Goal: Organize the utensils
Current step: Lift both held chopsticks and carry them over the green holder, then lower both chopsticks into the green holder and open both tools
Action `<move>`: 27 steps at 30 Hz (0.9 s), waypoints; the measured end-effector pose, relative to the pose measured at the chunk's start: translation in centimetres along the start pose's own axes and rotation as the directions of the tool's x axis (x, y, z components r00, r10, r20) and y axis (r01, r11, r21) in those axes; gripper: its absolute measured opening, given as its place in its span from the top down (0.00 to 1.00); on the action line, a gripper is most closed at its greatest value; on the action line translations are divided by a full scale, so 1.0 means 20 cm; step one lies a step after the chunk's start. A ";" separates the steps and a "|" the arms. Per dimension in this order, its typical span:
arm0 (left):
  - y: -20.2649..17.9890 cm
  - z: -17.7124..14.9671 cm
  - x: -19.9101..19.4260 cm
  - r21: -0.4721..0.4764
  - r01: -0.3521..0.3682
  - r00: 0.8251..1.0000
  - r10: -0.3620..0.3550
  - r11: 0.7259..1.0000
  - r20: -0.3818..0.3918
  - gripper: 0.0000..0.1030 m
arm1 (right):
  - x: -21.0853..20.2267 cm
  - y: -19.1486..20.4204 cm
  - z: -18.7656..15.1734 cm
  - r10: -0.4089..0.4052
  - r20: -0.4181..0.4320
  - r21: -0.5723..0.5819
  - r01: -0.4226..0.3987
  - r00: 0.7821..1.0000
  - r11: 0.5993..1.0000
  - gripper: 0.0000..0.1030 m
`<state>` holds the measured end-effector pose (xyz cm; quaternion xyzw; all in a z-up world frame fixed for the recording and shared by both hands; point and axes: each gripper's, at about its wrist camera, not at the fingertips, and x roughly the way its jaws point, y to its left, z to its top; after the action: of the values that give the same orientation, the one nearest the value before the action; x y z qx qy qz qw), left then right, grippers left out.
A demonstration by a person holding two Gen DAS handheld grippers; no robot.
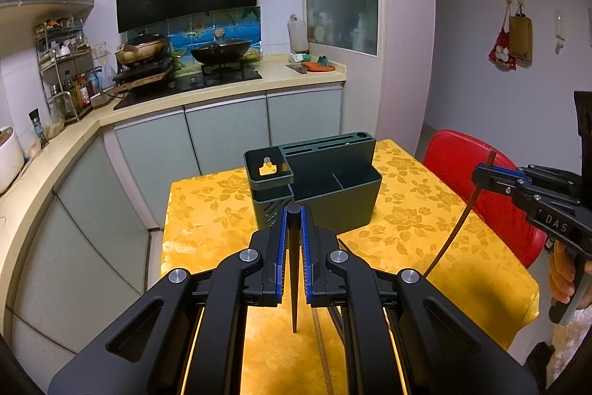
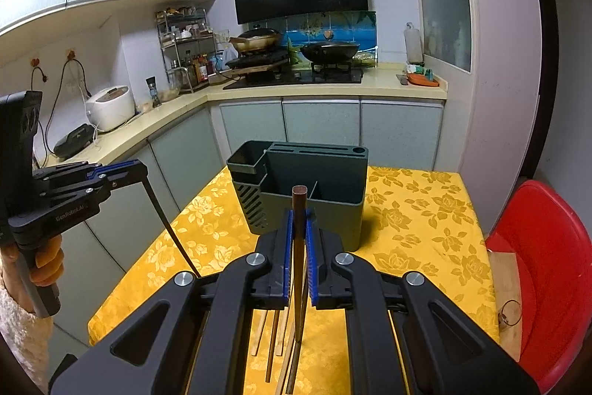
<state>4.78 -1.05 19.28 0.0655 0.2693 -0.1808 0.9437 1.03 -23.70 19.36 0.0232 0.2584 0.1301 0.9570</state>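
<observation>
A dark green utensil holder point(image 1: 325, 187) point(image 2: 307, 195) stands on the yellow tablecloth, its open compartments facing me. My left gripper point(image 1: 294, 215) point(image 2: 142, 173) is shut on a black chopstick point(image 1: 294, 269) point(image 2: 170, 228), held upright just in front of the holder. My right gripper point(image 2: 299, 213) point(image 1: 484, 174) is shut on a brown chopstick point(image 2: 298, 265) point(image 1: 455, 228), also upright, above the table to the holder's right. Several loose chopsticks point(image 2: 272, 347) lie on the cloth below the right gripper.
The small table point(image 1: 425, 247) stands in a kitchen, with a red plastic stool point(image 1: 481, 180) point(image 2: 547, 276) to its right. Cabinets and a counter point(image 1: 222, 91) with a stove and pans run behind and to the left. A person's hands point(image 2: 44, 258) hold both grippers.
</observation>
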 end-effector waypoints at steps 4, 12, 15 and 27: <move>0.01 0.05 -0.02 -0.017 0.004 1.000 -0.004 1.000 0.011 0.92 | 0.00 -0.04 0.03 -0.001 0.004 0.015 0.001 1.000 1.000 0.94; 0.01 0.17 -0.06 -0.025 0.008 0.999 -0.007 1.000 0.036 0.92 | -0.03 -0.12 0.10 -0.021 0.025 0.052 0.020 0.999 0.998 0.94; 0.00 0.21 -0.06 -0.015 0.006 0.999 -0.005 1.000 0.042 0.92 | -0.03 -0.15 0.13 -0.020 0.031 0.066 0.018 0.999 0.998 0.94; 0.00 0.46 -0.07 -0.056 0.063 0.996 -0.059 0.996 0.067 0.92 | -0.04 -0.21 0.30 -0.057 0.086 0.083 0.050 0.995 0.995 0.94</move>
<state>8.16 -2.62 27.90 0.0240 0.2452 -0.2037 0.9475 4.43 -27.81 24.49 0.0607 0.2212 0.0926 0.9689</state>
